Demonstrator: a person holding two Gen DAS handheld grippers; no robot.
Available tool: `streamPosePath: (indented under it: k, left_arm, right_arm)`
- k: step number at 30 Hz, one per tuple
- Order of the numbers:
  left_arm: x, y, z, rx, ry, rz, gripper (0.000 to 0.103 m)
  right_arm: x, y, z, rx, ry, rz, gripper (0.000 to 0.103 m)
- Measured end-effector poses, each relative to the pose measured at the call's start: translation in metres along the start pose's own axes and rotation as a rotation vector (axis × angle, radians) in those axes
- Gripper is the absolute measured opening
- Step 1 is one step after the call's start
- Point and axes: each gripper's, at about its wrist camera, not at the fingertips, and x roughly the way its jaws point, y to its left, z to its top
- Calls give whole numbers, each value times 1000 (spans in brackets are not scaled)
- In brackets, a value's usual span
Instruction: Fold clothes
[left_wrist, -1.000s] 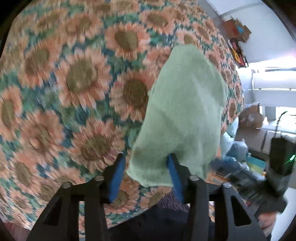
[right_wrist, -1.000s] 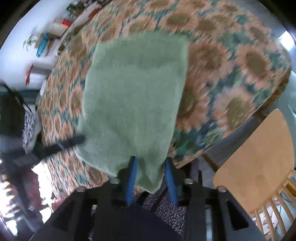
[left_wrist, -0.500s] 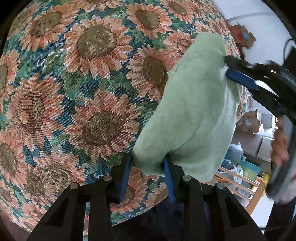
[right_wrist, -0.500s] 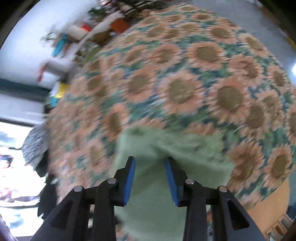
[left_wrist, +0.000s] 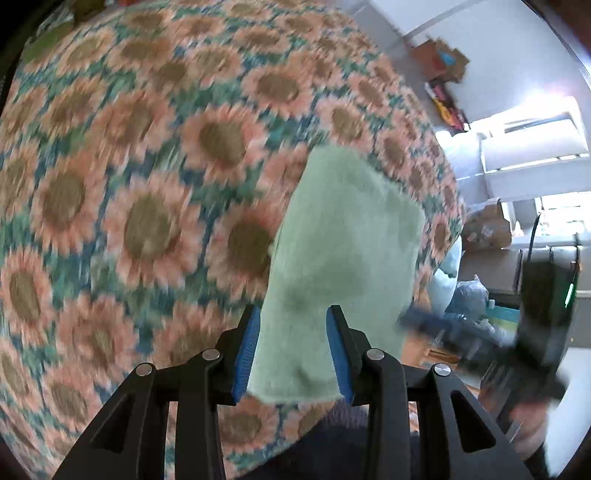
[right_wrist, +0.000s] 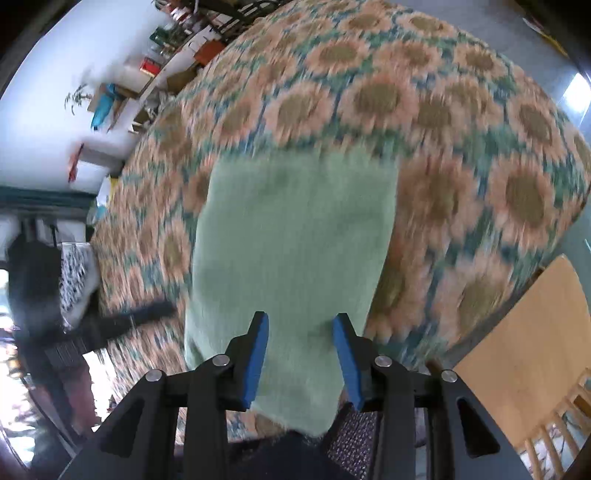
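I have the green cloth (left_wrist: 343, 258) clamped in both tools: my left tool (left_wrist: 291, 347) pinches one near corner, my right tool (right_wrist: 301, 354) the other, whose pads have just eased apart a little with the fabric between them. The cloth hangs from them over the near edge of the sunflower-covered table (left_wrist: 147, 166), its far end trailing toward the top. To fold cleanly I should keep the held edge taut and level, then lay it down evenly.

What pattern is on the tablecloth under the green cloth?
Orange sunflowers with brown centres on teal-green, covering the tablecloth; clearest in the left wrist view.
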Motion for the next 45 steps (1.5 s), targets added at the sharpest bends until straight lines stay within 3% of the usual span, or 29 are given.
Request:
streamPosePath:
  k: [4,6,8,15,19,20,21,23,24,30,35,42,45]
  left_arm:
    - [23,-5,18,75,76,38,38]
    - [39,-10,19,134,119,117,38]
    - [50,-10,17,166,144,148,38]
    - [59,-2,33,88,182,134,38]
    - [44,-4,44,63,148,79,38]
    - [40,-4,47,51,135,69,41]
    - [37,-3,50,39,121,62,54]
    - [29,3,53,20,88,74,69]
    - [28,5,52,13,82,81,69]
    - [31,5,36,41,115,64,69]
    - [29,-8,8,161,103,98,69]
    - [27,5,-9,3,57,-23,69]
    - [33,-6,-10,21,60,-33,69]
  right_arm:
    - [31,-2,-39,112,20,-51,39]
    - [28,-6,-52,181,-36,-43,39]
    - [18,-7,-57,242,-60,-45,39]
    - [-10,6,-39,227,-171,0,42]
    - [38,24,-30,213,-65,8,42]
    - [45,23,-34,213,-30,9,42]
    - [48,22,-36,209,-21,13,42]
    - [52,20,-41,202,-4,21,42]
    - [50,20,-39,203,-2,27,42]
    - [26,10,-22,240,-51,56,45]
    - [-5,-2,7,247,-99,67,54]
    - [-18,21,65,185,-85,57,71]
    - [-14,37,79,154,-42,62,77]
